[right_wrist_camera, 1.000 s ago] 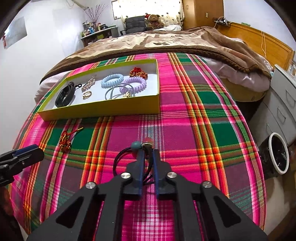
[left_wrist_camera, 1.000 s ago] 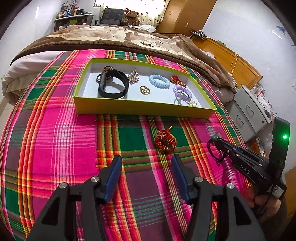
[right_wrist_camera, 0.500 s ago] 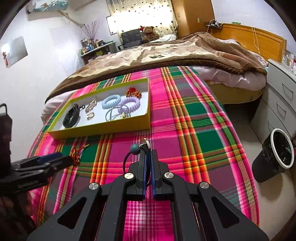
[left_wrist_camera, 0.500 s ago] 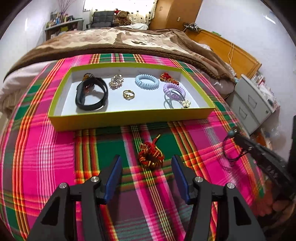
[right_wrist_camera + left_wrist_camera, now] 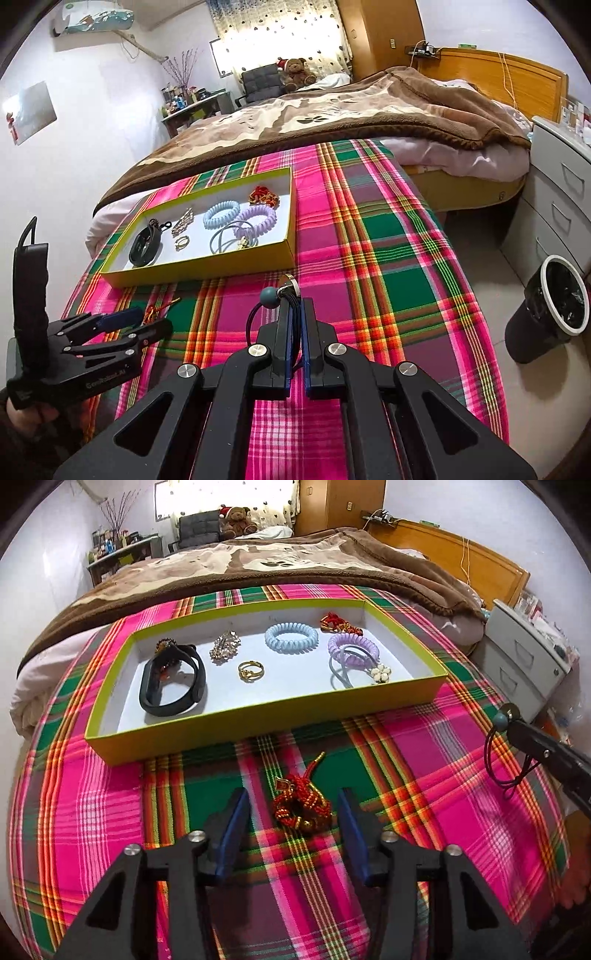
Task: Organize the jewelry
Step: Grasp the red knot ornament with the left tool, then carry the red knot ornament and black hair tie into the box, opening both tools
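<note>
— Where lies the red and gold knotted ornament (image 5: 301, 805)?

— On the plaid blanket (image 5: 424, 746), just in front of the yellow-green tray (image 5: 258, 731), not inside it. Sits between the two blue pads of the left gripper (image 5: 295, 823).

— Touched by the pads?

— Cannot tell for sure. Spread wide, one pad (image 5: 232, 830) on each side of the ornament, with a little cloth visible on both sides. Nothing gripped there.

— And the pose of the left gripper?

— Low over the blanket, pointing forward toward the tray. Seen from the right wrist camera at the lower left, tilted down to the cloth, held at its handle by a hand (image 5: 22, 417).

— The right gripper (image 5: 295, 314)?

— Closed tight on a black cord necklace (image 5: 258, 317). Teal bead (image 5: 269, 297) and small silver ring (image 5: 290, 284) sticking out past the fingertips, cord hanging in a loop below. Raised above the blanket, to the right of the tray, aimed toward it.

— Inside the tray?

— Black band (image 5: 171, 681) at left, crystal brooch (image 5: 225, 650) beside it, gold ring (image 5: 251, 670) in the middle, blue coil hair tie (image 5: 291, 638), purple coil hair tie (image 5: 352, 650), gray loop with white flower (image 5: 380, 672), red ornament in far corner (image 5: 338, 623).
</note>
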